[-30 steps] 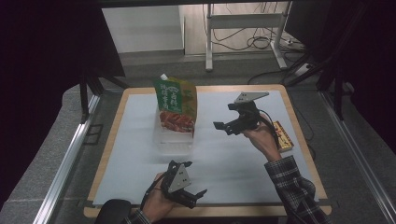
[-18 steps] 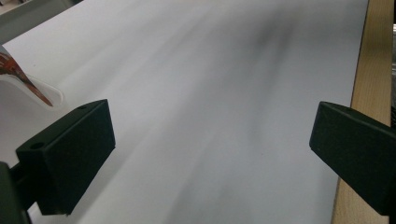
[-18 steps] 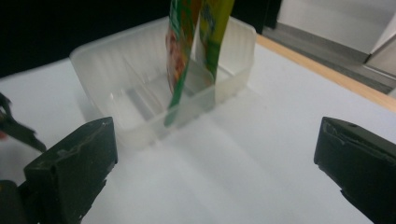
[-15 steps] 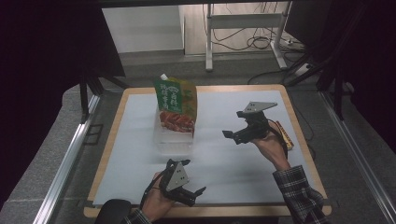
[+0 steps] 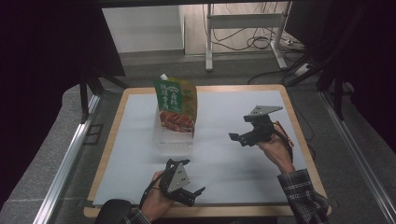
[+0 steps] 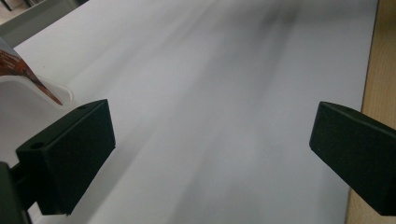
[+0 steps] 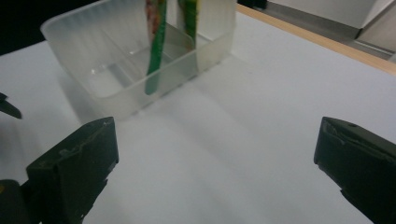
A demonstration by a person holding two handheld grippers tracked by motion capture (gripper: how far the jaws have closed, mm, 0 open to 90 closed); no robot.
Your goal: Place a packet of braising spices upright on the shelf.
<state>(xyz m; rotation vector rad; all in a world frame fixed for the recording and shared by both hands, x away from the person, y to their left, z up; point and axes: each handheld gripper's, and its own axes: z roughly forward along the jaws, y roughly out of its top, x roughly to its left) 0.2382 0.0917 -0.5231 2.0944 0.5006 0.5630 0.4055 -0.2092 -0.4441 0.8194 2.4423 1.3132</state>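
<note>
Clear plastic is what I work from: the tub (image 5: pixel 173 137) sits left of centre in the high view, on the white mat (image 5: pixel 224 158), and a green and red pouch (image 5: pixel 176 105) stands upright in it, leaning on its far wall; in the right gripper view the tub (image 7: pixel 135 70) fills the upper left, with the pouch's edge (image 7: pixel 156 42) rising out of it. My right gripper (image 5: pixel 240 137) hangs at right of centre, jaws spread wide and empty, pointed at the tub but well apart from it; behind that hand, a small yellow-brown packet (image 5: pixel 283 132) lies near the mat's right edge. My left gripper (image 5: pixel 194 196) rests at the bottom centre, near the wooden table edge (image 5: pixel 205 211), jaws likewise wide and holding nothing; its own view catches the tub's corner (image 6: pixel 56 91) at the upper left. I judge this a pause between placements; next I would turn the right gripper to the packet, close on it, and carry it to the tub.
</note>
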